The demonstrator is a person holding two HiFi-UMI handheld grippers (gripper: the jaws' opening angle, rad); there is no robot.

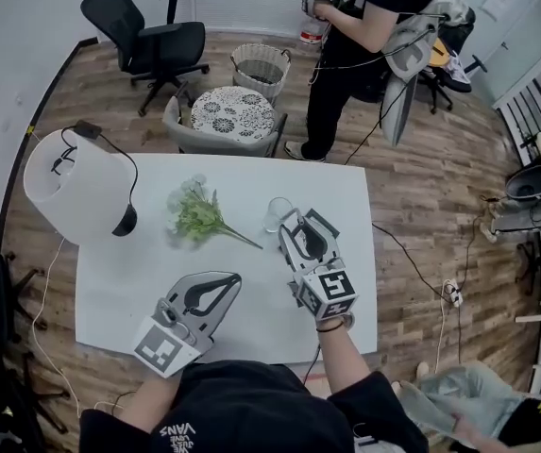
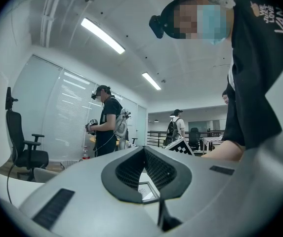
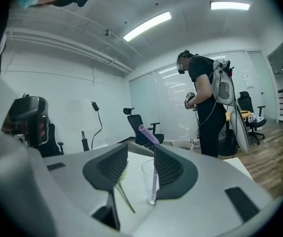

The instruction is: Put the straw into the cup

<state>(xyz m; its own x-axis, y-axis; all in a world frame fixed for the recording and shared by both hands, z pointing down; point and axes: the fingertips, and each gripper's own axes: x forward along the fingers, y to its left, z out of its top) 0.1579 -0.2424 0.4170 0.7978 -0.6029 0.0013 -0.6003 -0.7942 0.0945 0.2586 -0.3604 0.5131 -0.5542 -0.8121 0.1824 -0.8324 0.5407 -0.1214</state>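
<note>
Judging step as release | right gripper (image 3: 140, 154) jaws wide, pads clear of straw (image 3: 153, 184) | straw leaned inside cup (image 3: 145, 180), far right on table (image 1: 138, 281) | left gripper (image 2: 143, 151) jaws together, empty, near left | advised: back out straight toward near edge, avoiding straw top and cup rim.

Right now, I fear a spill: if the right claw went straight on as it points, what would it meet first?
Probably the clear cup, with the purple straw in it, just ahead of its open jaws.
</note>
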